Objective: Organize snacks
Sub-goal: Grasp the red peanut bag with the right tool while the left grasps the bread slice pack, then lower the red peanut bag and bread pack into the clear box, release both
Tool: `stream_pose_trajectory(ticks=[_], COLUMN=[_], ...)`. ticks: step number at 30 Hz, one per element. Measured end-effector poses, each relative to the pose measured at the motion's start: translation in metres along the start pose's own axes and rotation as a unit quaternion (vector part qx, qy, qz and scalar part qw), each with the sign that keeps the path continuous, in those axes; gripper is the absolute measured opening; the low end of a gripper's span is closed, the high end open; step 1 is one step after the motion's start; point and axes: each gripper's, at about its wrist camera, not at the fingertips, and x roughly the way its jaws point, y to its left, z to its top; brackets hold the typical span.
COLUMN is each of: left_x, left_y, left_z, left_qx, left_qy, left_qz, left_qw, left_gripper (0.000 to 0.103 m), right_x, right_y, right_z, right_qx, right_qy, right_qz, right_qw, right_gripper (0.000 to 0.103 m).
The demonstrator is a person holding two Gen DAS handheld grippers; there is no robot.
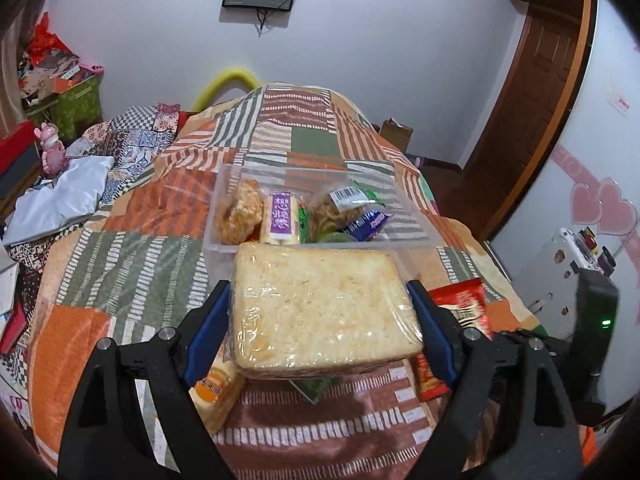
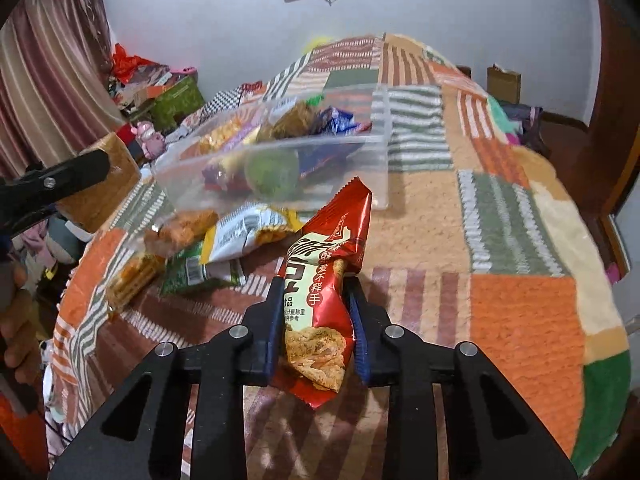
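My left gripper point(image 1: 318, 288) is shut on a flat pack of sliced bread in clear wrap point(image 1: 320, 304), its blue fingers point(image 1: 214, 320) pressing both sides, lifted above the bed just short of the clear plastic box point(image 1: 408, 226). The box holds several snacks, among them a purple-labelled pack point(image 1: 280, 218). My right gripper point(image 2: 316, 284) is shut on a red snack packet point(image 2: 332, 256) that stands up between the pads, near the box point(image 2: 376, 176). In the right wrist view the left gripper's finger point(image 2: 80, 172) and bread point(image 2: 120, 184) show at the left.
A patchwork blanket point(image 2: 520, 320) covers the bed. Loose snacks lie in front of the box: a white and yellow packet point(image 2: 244, 232), a green packet point(image 2: 192, 272), an orange cracker pack point(image 2: 132, 276). Clutter and boxes point(image 1: 76, 100) fill the left; a wooden door point(image 1: 536, 92) stands at the right.
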Motion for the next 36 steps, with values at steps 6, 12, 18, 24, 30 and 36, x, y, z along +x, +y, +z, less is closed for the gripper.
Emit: stream_pose_trajectory(ticks=[6, 12, 18, 24, 30, 36], left_x=[0.006, 0.016, 0.033, 0.057, 0.084, 0.109], left_y=[0.006, 0.011, 0.012, 0.012, 0.013, 0.016], left_z=[0.013, 0.032, 0.052, 0.066, 0.07, 0.069], left_qx=[0.0, 0.004, 0.015, 0.025, 0.036, 0.045], left_qy=[-0.006, -0.012, -0.017, -0.011, 0.007, 0.029], left_qz=[0.006, 0.01, 0.014, 0.015, 0.02, 0.025], left_qw=[1.0, 0.9999, 0.9997, 0.9995, 0.9991, 0.9983], left_gripper=[0.084, 0.084, 0.084, 0.084, 0.084, 0.084], right_x=[-0.022, -0.027, -0.018, 0.002, 0.024, 0.05], right_y=[-0.001, 0.0, 0.0, -0.002, -0.004, -0.007], right_z=[0.023, 0.053, 0.081, 0.102, 0.118, 0.122], right_qx=[-0.003, -0.009, -0.016, -0.018, -0.017, -0.024], right_qy=[-0.04, -0.07, -0.088, -0.089, -0.083, -0.065], right_qz=[-0.002, -0.009, -0.015, -0.021, -0.026, -0.04], right_qw=[0.999, 0.997, 0.996, 0.996, 0.996, 0.997], right_gripper=[0.027, 0.027, 0.027, 0.027, 0.027, 0.027])
